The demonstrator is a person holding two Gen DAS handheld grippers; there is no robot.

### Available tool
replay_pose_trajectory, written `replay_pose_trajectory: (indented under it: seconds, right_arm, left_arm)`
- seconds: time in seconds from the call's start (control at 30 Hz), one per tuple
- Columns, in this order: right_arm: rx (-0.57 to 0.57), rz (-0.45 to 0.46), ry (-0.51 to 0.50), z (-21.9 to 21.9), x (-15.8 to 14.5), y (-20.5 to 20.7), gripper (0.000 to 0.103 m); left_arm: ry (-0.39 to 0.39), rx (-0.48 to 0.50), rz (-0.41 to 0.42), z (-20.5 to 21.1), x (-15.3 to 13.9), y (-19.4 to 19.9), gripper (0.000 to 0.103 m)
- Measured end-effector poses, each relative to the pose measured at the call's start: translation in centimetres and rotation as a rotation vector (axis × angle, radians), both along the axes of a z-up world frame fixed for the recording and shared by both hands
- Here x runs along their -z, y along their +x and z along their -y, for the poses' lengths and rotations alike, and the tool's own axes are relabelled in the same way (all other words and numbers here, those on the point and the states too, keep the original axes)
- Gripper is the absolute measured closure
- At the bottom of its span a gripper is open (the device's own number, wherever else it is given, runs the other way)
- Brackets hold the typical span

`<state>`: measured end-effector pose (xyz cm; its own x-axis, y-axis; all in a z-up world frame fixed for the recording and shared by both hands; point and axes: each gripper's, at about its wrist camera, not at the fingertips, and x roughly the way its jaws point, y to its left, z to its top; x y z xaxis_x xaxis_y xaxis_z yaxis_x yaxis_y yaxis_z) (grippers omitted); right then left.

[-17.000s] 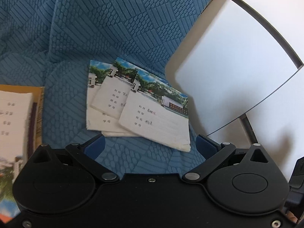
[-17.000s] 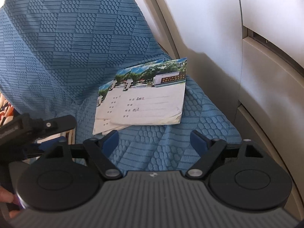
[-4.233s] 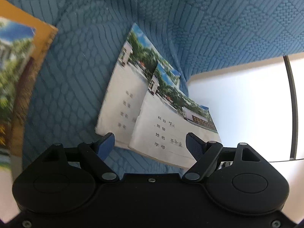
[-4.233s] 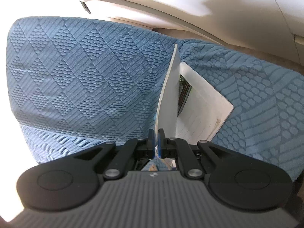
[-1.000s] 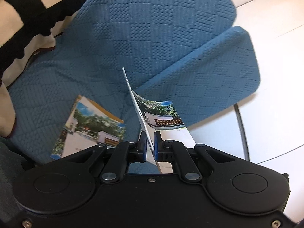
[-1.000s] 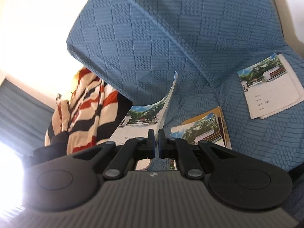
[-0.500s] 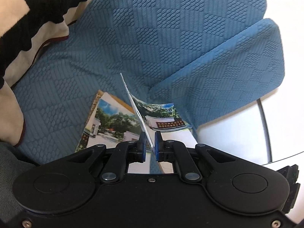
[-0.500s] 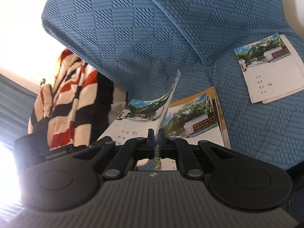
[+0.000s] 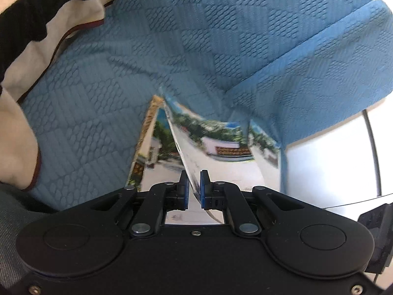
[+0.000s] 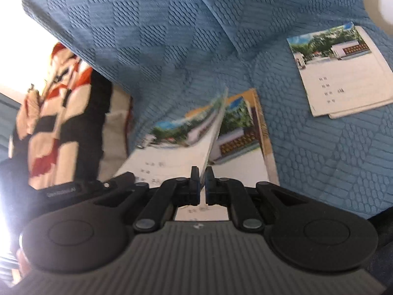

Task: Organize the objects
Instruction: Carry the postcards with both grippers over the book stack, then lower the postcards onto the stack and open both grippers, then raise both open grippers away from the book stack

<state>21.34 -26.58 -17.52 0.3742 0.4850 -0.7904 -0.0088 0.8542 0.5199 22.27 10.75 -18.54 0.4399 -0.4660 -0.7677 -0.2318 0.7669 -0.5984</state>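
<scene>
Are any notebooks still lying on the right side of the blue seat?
Yes, two overlapping notebooks lie flat on the blue cover at the right wrist view's upper right.

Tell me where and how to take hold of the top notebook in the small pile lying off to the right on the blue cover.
Grip the top notebook by its near bottom edge, coming in low from the front. It lies flat on the blue cover, so only an overhanging edge gives the fingers purchase.

Each wrist camera looks forward and steeply down along its hand-held gripper, close above the blue sofa cover point(image 9: 221, 49). Both views share the notebook stack point(image 10: 243, 132) at frame centre.
</scene>
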Motion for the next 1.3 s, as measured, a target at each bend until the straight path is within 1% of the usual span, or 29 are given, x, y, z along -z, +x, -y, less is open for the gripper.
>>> replay_pose_trajectory:
  seconds: [0.1, 0.23, 0.43, 0.47, 0.53, 0.57, 0.6, 0.63, 0.7, 0.73, 0.77, 0.8, 0.83, 0.87, 0.93, 1.07, 1.2, 1.3]
  right_arm:
    - [-0.009, -0.02, -0.012, -0.2, 0.9, -0.2, 0.096]
    - [-0.04, -0.035, -0.032, -0.5, 2.0, -0.4, 0.096]
    - [-0.039, -0.073, -0.046, 0.1, 3.7, -0.8, 0.096]
    - [-0.06, -0.065, -0.053, 0.0, 3.6, -0.9, 0.096]
    - [-0.086, -0.047, -0.1, -0.3, 3.2, -1.2, 0.094]
    - [-0.095, -0.048, -0.115, -0.4, 3.2, -1.3, 0.094]
    - [-0.103, -0.051, -0.129, -0.4, 3.2, -1.3, 0.094]
    - [-0.104, -0.055, -0.142, -0.4, 3.2, -1.4, 0.093]
    - [-0.102, -0.075, -0.156, -0.4, 3.3, -1.5, 0.089]
    - [-0.102, -0.091, -0.164, -0.4, 3.4, -1.5, 0.082]
    - [-0.102, -0.11, -0.174, -0.4, 3.5, -1.6, 0.067]
    - [-0.099, -0.119, -0.178, -0.3, 3.5, -1.7, 0.059]
    - [-0.093, -0.119, -0.175, -0.2, 3.3, -1.9, 0.043]
    - [-0.084, -0.116, -0.169, 0.0, 3.2, -2.2, 0.039]
    - [-0.075, -0.108, -0.157, 0.3, 2.6, -2.8, 0.041]
    - [-0.067, -0.07, -0.154, 0.6, 1.0, -3.6, 0.041]
    - [-0.074, -0.022, -0.162, 0.8, -0.8, -4.5, 0.041]
    - [-0.074, 0.02, -0.145, 1.1, -2.4, -5.2, 0.041]
  left_arm:
    - [0.01, -0.001, -0.03, 0.2, 1.1, -0.1, 0.096]
    - [0.038, 0.032, -0.062, 0.7, 2.5, -0.1, 0.096]
    - [0.062, 0.075, -0.101, 1.7, 3.9, -0.7, 0.096]
    - [0.064, 0.079, -0.101, 1.9, 4.0, -0.7, 0.096]
    - [0.054, 0.075, -0.113, 2.1, 4.2, -1.0, 0.096]
    - [0.044, 0.074, -0.116, 2.2, 4.2, -1.1, 0.095]
    - [0.045, 0.076, -0.118, 2.3, 4.1, -1.3, 0.092]
    - [0.053, 0.082, -0.12, 2.6, 4.0, -1.4, 0.087]
    - [0.068, 0.105, -0.113, 3.0, 3.7, -1.7, 0.08]
    - [0.071, 0.108, -0.105, 3.1, 3.5, -1.9, 0.074]
    - [0.076, 0.106, -0.103, 3.2, 3.2, -2.2, 0.068]
    - [0.081, 0.106, -0.102, 3.2, 3.0, -2.4, 0.061]
    - [0.087, 0.108, -0.097, 3.3, 2.7, -2.7, 0.06]
    - [0.098, 0.108, -0.096, 3.3, 2.4, -2.9, 0.06]
    - [0.104, 0.11, -0.083, 3.3, 1.9, -3.5, 0.058]
    - [0.098, 0.114, -0.056, 3.3, 0.5, -4.7, 0.057]
    - [0.14, 0.14, 0.001, 3.8, -1.6, -6.0, 0.057]
    - [0.145, 0.157, 0.047, 4.2, -3.4, -7.0, 0.056]
